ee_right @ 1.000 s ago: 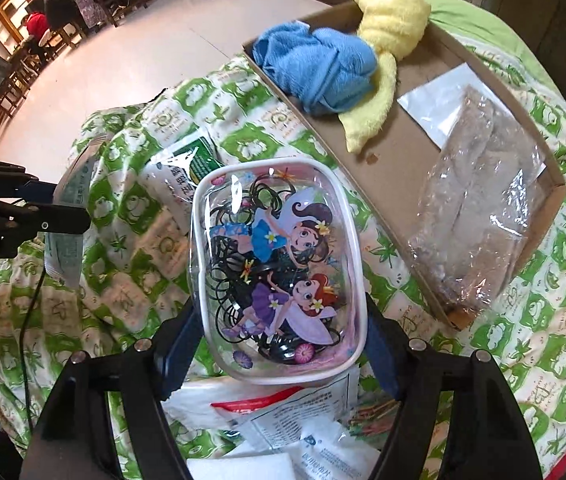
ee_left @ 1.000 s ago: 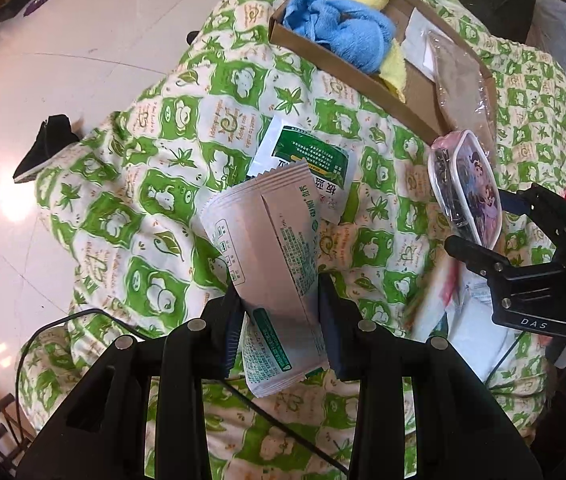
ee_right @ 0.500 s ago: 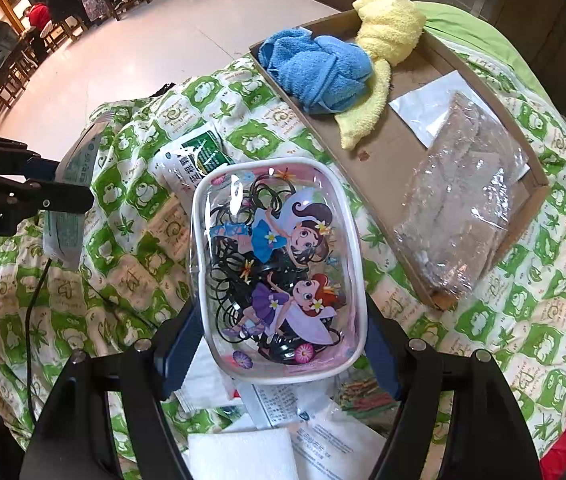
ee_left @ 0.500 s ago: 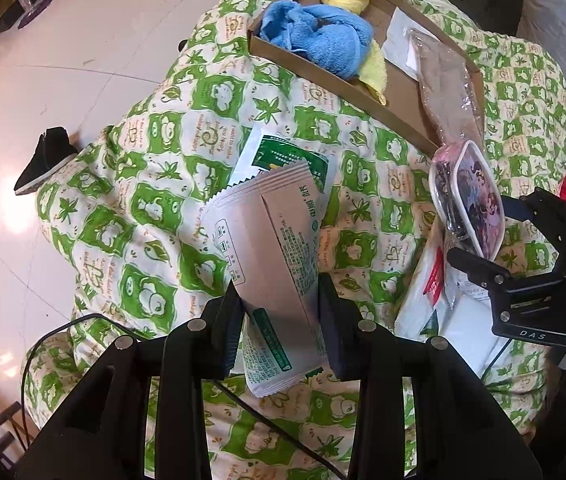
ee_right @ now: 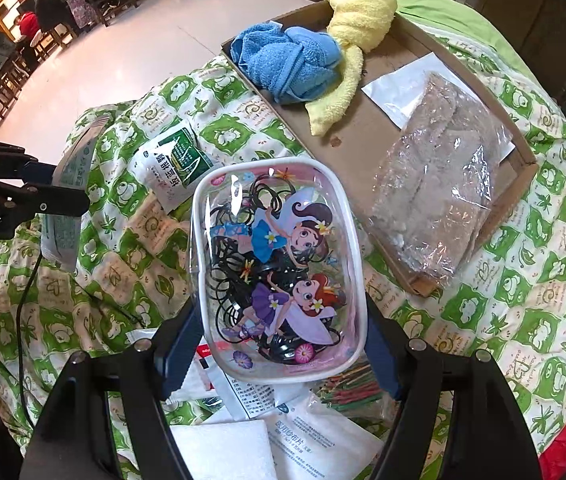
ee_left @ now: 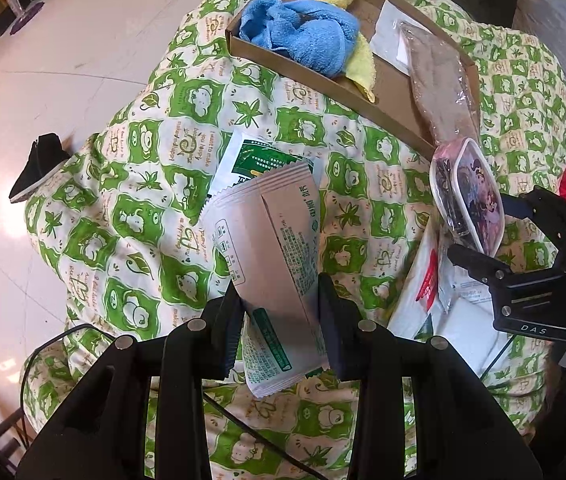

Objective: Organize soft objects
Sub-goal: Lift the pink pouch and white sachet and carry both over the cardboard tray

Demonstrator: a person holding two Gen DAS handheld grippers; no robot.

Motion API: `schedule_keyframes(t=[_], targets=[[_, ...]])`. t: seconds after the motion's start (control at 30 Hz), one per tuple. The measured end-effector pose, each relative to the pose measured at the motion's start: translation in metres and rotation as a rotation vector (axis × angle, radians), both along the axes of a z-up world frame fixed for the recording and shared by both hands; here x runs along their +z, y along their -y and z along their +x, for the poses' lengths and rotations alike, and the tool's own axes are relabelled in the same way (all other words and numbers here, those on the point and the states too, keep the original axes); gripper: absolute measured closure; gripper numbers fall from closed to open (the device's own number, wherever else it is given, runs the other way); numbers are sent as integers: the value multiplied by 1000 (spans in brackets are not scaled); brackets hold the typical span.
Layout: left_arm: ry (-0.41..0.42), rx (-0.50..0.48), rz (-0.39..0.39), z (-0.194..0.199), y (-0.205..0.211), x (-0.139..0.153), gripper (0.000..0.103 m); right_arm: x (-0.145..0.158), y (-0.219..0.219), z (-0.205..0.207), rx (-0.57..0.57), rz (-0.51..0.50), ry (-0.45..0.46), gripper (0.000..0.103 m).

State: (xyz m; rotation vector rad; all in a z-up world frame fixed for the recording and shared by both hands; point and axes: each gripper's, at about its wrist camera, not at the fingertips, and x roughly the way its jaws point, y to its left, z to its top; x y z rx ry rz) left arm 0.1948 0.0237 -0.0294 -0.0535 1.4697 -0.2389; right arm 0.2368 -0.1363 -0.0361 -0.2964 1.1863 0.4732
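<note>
My left gripper (ee_left: 279,312) is shut on a white and green sachet packet (ee_left: 271,248), held above the green patterned quilt (ee_left: 131,208). The right gripper (ee_right: 279,344) is shut on a clear pink pouch of hair ties with cartoon girls (ee_right: 275,272); that pouch (ee_left: 467,192) shows at the right of the left wrist view. Beyond them lies a shallow cardboard box (ee_right: 367,132) holding a blue towel (ee_right: 287,60), a yellow towel (ee_right: 359,16) and a bagged beige cloth (ee_right: 435,200). From the right wrist view, the left gripper (ee_right: 59,200) with its packet sits at the far left.
A green and white sachet (ee_right: 175,164) lies flat on the quilt between the grippers. White packets and gauze pads (ee_right: 283,428) pile up below the right gripper, beside coloured bands (ee_right: 347,392). A black shoe (ee_left: 35,168) sits on the pale floor left of the bed.
Both views have shifted a little, so the cardboard box sits lower and closer in the frames. Both grips are unchanged.
</note>
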Motion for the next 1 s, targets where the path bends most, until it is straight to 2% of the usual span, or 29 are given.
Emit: schedule_keyframes(t=[0.37,0.53,0.73,1.0], targets=[[0,-22,2,6,8,1,69,-5,-3,1,7,-21,-25,29],[7,-47,-1,16,17,3,69,-7,4,3,-26,-41,-41,29],[19,-71,-17,47,30,11,69,-4,27,14,-94,-49,-51,29],[59,-125,-45,110,69,28,69,5,51,44,-183,-21,-46,29]])
